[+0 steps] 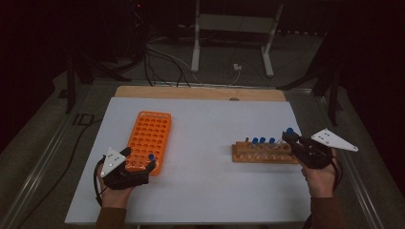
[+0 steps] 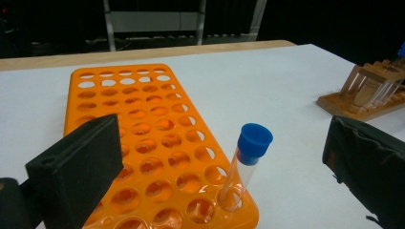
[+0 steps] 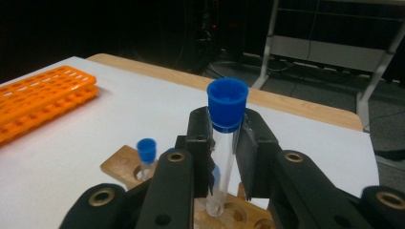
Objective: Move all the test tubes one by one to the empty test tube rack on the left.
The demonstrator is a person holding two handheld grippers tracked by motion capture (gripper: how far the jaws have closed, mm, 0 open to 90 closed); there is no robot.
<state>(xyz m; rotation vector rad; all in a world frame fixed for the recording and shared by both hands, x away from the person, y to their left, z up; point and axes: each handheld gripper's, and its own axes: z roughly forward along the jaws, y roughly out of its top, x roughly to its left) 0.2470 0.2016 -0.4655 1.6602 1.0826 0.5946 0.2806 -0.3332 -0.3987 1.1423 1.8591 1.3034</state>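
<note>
My right gripper (image 3: 224,131) is shut on a clear tube with a blue cap (image 3: 228,105) and holds it upright over the wooden rack (image 3: 122,167). The tube's lower end sits at one of the rack's holes. In the high view that right gripper (image 1: 291,137) is at the right end of the wooden rack (image 1: 262,153), where other blue-capped tubes (image 1: 262,140) stand. My left gripper (image 2: 219,138) is open at the near end of the orange rack (image 2: 143,124). One blue-capped tube (image 2: 247,164) stands in the rack's near corner hole, between the jaws and untouched.
The white table top (image 1: 205,124) has a wooden strip (image 1: 200,92) along its far edge. Beyond it are a metal stand (image 1: 231,28) and cables (image 1: 162,57) on the floor. Bare table lies between the two racks.
</note>
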